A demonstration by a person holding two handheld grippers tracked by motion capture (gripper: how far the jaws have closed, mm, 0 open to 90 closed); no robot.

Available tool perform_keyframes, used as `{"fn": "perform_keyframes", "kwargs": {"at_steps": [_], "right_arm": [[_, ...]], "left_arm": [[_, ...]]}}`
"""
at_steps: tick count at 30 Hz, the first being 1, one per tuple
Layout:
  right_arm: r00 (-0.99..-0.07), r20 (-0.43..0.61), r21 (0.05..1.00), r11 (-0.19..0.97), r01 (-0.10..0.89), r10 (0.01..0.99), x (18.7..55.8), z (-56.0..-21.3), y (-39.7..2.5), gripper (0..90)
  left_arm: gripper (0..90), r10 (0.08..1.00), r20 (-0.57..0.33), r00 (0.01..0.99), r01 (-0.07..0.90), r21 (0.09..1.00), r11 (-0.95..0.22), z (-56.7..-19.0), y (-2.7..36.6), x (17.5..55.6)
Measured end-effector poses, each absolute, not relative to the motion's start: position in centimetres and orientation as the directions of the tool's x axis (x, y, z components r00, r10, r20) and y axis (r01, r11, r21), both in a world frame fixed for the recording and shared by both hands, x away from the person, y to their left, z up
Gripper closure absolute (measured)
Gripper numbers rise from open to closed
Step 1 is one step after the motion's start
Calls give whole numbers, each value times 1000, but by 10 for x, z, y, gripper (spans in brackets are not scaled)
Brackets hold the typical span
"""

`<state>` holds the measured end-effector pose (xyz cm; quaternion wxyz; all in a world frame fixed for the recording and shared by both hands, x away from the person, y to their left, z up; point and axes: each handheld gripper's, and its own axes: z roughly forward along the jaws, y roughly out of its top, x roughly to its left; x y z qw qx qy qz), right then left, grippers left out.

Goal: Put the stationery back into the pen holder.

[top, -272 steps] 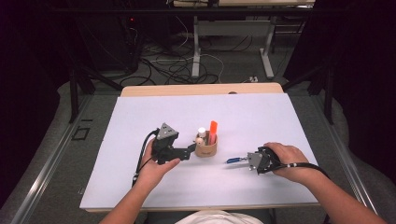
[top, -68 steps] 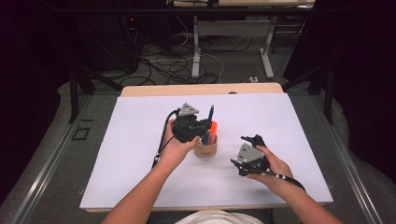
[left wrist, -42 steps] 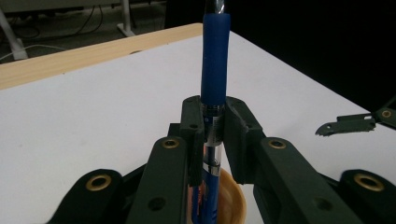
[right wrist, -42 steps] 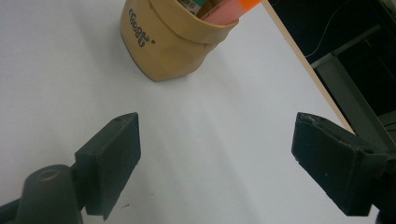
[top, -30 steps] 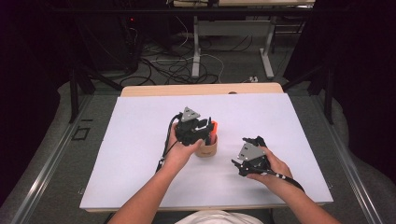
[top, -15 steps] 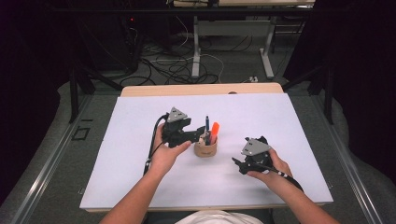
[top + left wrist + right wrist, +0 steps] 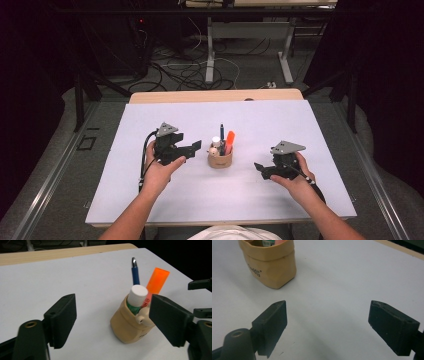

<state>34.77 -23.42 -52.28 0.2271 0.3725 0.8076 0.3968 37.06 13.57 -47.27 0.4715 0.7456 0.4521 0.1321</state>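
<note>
Left tongs (image 7: 192, 146) gaping, empty, just left of the beige pen cup (image 7: 220, 160) at frame centre; right tongs (image 7: 260, 167) agape, empty, farther right; pens upright.

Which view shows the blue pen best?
The left gripper view: the slim blue pen stands clear, silver tip up, in the tan paper-like cup behind the white-capped glue stick. In the high view the pen is a thin dark line. The right gripper view catches the cup's outside, not the pen.
</note>
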Motion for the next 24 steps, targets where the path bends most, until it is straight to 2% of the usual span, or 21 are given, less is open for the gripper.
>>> {"fn": "perform_keyframes", "kwargs": {"at_steps": [3,13,24], "right_arm": [[-601,-37,806,379,454,799,350,-524,-238,149],[-526,25,762,324,560,850,357,-524,-251,145],[-470,6,748,308,588,883,364,-528,-267,111]], "left_arm": [[162,816,-216,536,576,800,-167,-478,142,371],[126,867,-190,460,658,729,-190,-496,157,372],[40,907,-195,373,697,704,-135,-509,181,375]]}}
